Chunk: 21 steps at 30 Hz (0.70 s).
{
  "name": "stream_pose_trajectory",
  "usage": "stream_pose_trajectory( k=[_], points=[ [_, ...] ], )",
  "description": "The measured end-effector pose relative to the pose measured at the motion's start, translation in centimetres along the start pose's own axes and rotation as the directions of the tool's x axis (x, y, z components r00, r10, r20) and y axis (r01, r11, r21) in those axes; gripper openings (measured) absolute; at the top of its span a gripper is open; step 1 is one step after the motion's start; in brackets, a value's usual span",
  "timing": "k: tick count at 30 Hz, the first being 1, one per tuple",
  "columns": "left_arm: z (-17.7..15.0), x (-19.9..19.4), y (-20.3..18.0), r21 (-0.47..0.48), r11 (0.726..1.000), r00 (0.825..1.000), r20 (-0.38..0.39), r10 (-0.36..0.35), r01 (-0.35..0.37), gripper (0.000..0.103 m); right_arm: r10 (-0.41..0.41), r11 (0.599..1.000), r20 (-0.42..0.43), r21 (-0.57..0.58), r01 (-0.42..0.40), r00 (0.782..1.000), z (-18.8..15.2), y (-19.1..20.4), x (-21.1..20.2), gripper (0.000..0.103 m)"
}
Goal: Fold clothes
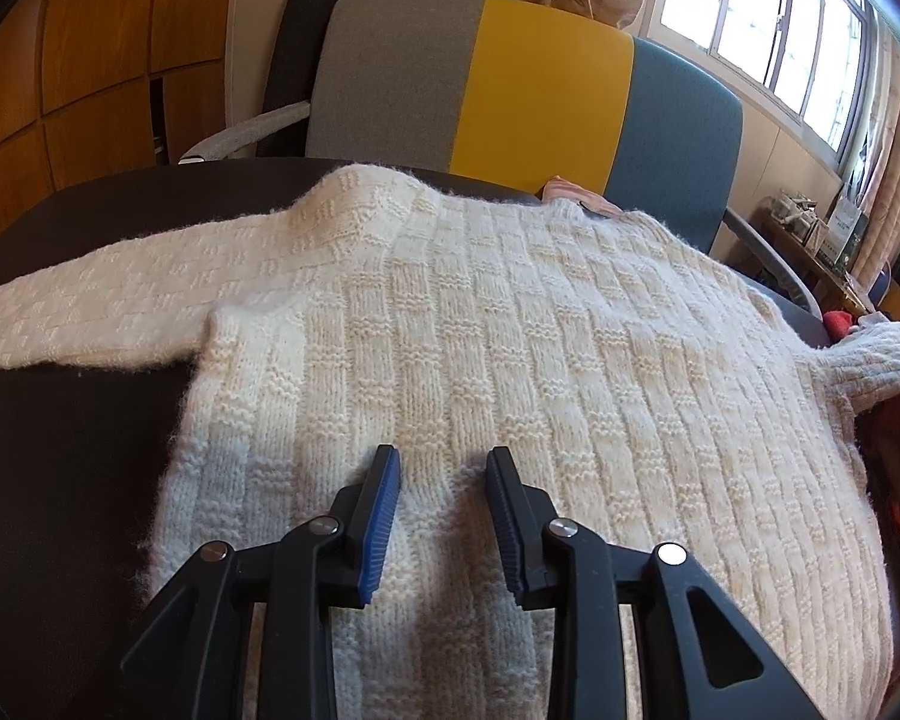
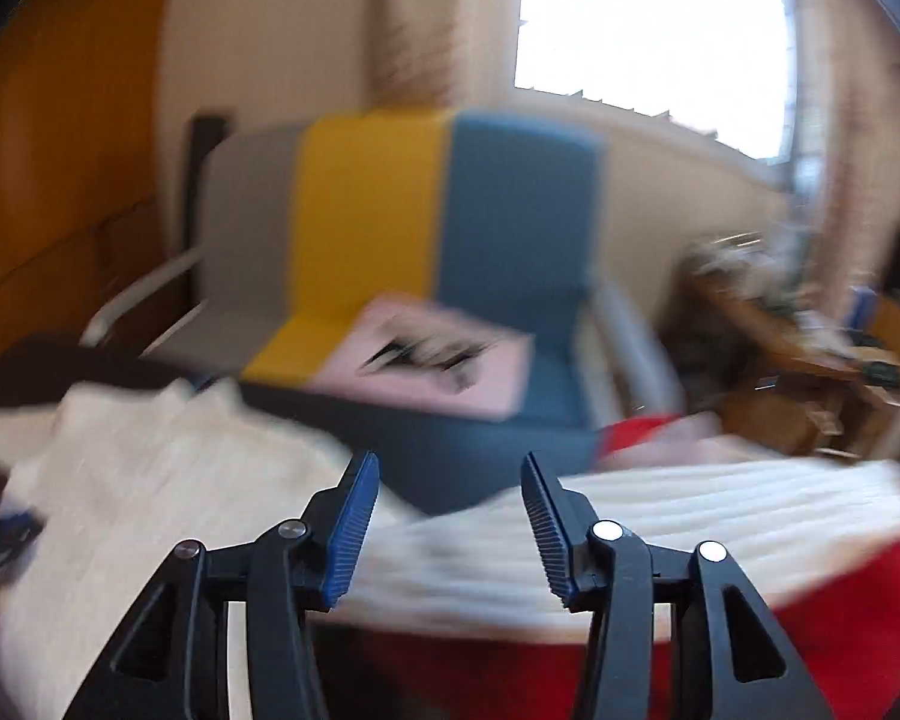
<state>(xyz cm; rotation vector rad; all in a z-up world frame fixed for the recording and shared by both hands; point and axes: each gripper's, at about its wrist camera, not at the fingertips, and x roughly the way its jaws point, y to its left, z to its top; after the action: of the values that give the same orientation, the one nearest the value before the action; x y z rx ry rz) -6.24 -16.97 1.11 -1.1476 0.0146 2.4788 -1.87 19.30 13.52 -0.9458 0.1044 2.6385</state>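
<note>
Garment: the cream knit sweater lay flat and spread on the dark table, one sleeve stretched out to the left, the other sleeve trailing off the right edge over red cloth.
Left tool: the left gripper hung low over the near hem, jaws partly open, nothing between the pads; whether the tips touched the knit could not be told.
Right tool: the right gripper stood with jaws apart and empty above the right sleeve; that view was smeared, so contact could not be judged.
Step in hand: probably taking hold of the right sleeve to bring it across the body.
How to do it well: bite near the cuff through the whole thickness, since loose fuzzy knit stretches and slips; lift only enough to clear the body, lay the sleeve straight across, and let the left tool pin the hem so the body does not drag.
Risk: the hanging sleeve could pull the sweater rightward off the table.
Surroundings: a grey, yellow and blue chair stood at the far side.
</note>
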Motion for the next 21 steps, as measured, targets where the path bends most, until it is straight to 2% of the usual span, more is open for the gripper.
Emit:
stream_pose_trajectory(
  k=[1, 2, 5, 7, 8, 10, 11, 15, 16, 18, 19, 20, 21],
  points=[
    [0.0, 0.0, 0.0, -0.001, 1.000, 1.000, 0.001, -0.001, 0.001, 0.030, 0.047, 0.999, -0.050, -0.006, -0.048, 0.998, -0.6, 1.9, 2.6, 0.032],
    [0.0, 0.0, 0.1, -0.002, 1.000, 1.000, 0.001, -0.002, 0.002, 0.030, 0.084, 0.996, -0.098, -0.009, -0.085, 0.992, -1.2, 3.6, 5.1, 0.025],
    [0.0, -0.1, 0.2, -0.008, 1.000, 1.000, 0.003, -0.008, 0.008, 0.030, 0.014, 1.000, -0.220, -0.013, -0.018, 0.975, -3.8, 5.8, 10.8, 0.022],
    [0.0, -0.1, 0.2, -0.010, 1.000, 1.000, 0.005, -0.011, 0.011, 0.030, -0.038, 0.997, -0.279, 0.056, 0.056, 0.960, -5.3, 3.7, 12.5, 0.018],
    [0.0, -0.2, 0.2, -0.011, 1.000, 1.000, 0.006, -0.012, 0.012, 0.030, -0.059, 0.991, -0.298, 0.099, 0.092, 0.953, -6.1, 2.4, 12.9, 0.012],
    [0.0, -0.1, 0.3, -0.011, 1.000, 1.000, 0.008, -0.012, 0.012, 0.030, -0.062, 0.978, -0.272, 0.173, 0.112, 0.960, -7.2, 0.2, 12.3, 0.000],
    [0.0, -0.1, 0.3, -0.010, 1.000, 1.000, 0.009, -0.013, 0.013, 0.030, -0.067, 0.972, -0.259, 0.201, 0.121, 0.964, -7.7, -0.8, 12.0, 0.000],
    [0.0, -0.1, 0.3, -0.003, 1.000, 1.000, 0.009, -0.008, 0.008, 0.030, -0.124, 0.987, -0.222, 0.076, 0.144, 0.967, -8.2, 0.7, 11.9, 0.000],
    [0.1, -0.2, 0.3, -0.004, 1.000, 1.000, 0.009, -0.009, 0.009, 0.030, -0.092, 0.989, -0.231, 0.093, 0.117, 0.969, -8.0, 0.5, 11.6, 0.000],
    [0.2, -0.2, 0.4, -0.008, 1.000, 1.000, 0.005, -0.017, 0.017, 0.030, -0.028, 0.984, -0.226, 0.164, 0.066, 0.974, -7.6, 0.1, 10.1, 0.007],
    [0.3, -0.4, 0.6, -0.015, 0.999, 1.000, -0.001, -0.029, 0.029, 0.031, 0.001, 0.983, -0.194, 0.181, 0.035, 0.981, -7.7, 0.5, 8.4, 0.018],
    [0.4, -0.7, 0.7, -0.022, 0.998, 0.998, -0.012, -0.056, 0.056, 0.031, 0.029, 0.980, -0.161, 0.197, 0.004, 0.987, -7.7, 0.9, 6.7, 0.035],
    [0.4, -1.0, 0.8, -0.029, 0.996, 0.996, -0.022, -0.083, 0.082, 0.031, 0.056, 0.977, -0.127, 0.212, -0.028, 0.990, -7.8, 1.4, 4.9, 0.044]
  ],
)
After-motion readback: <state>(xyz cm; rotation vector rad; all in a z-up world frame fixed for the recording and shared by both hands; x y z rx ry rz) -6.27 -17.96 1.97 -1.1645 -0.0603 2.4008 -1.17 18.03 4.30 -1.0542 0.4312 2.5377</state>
